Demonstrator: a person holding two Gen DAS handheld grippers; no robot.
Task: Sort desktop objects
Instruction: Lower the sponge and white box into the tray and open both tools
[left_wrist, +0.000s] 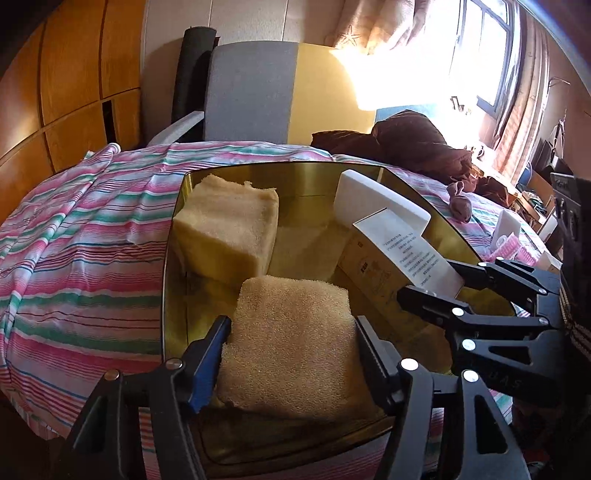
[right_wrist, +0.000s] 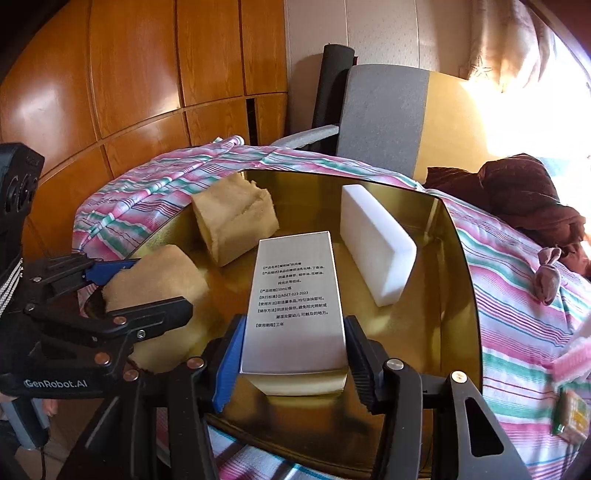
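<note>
A gold metal tray lies on a pink and green striped cloth. In it are two tan sponges, a white block on its edge, and a silver box with printed text. My left gripper is shut on the near sponge, its pads pressing on both sides. My right gripper is shut on the near end of the box. The far sponge sits loose at the tray's back left.
The striped cloth covers the surface around the tray. A brown garment and a small knotted cloth lie at the right. A pink comb-like item sits near the right edge. A grey chair back stands behind.
</note>
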